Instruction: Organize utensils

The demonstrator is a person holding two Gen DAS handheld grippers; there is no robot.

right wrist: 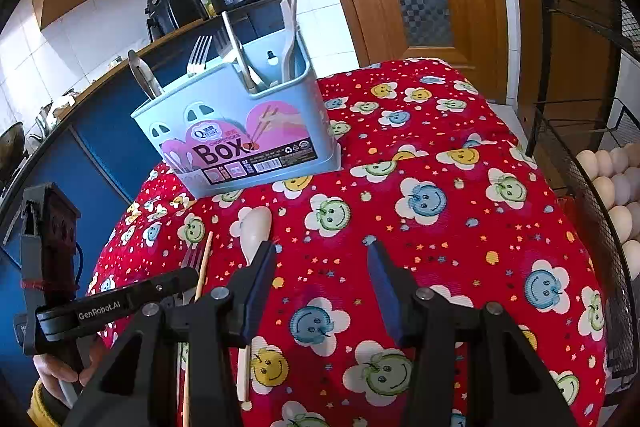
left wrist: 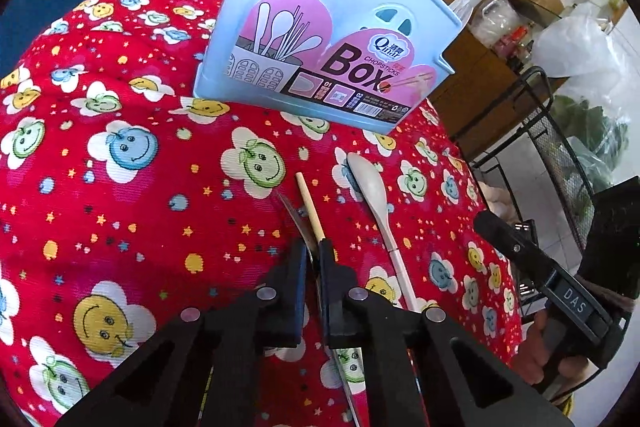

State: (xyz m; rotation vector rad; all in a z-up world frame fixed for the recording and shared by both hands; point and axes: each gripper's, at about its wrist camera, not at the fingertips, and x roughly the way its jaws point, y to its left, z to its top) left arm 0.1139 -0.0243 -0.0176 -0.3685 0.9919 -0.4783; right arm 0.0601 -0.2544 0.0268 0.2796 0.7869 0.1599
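The left gripper [left wrist: 314,255] is pinched narrow on the chopstick [left wrist: 310,207], which runs out ahead of its tips, long axis pointing up toward the box [left wrist: 320,39]; a fork [left wrist: 294,217] lies just beside the stick on its left, and whether the jaws also catch it I cannot tell. Right of the stick lies the spoon [left wrist: 370,187], bowl toward the box, handle back toward the grippers. The box stands ahead of and above the stick's far end, already holding forks and spoons, so the left hand is the one placed to carry the stick there. The right gripper [right wrist: 322,255] gapes wide and empty over bare cloth [right wrist: 460,235], spoon at its left finger. The cloth looks soft and padded; a kitchen counter, a wooden door and a wire rack of eggs stand around.
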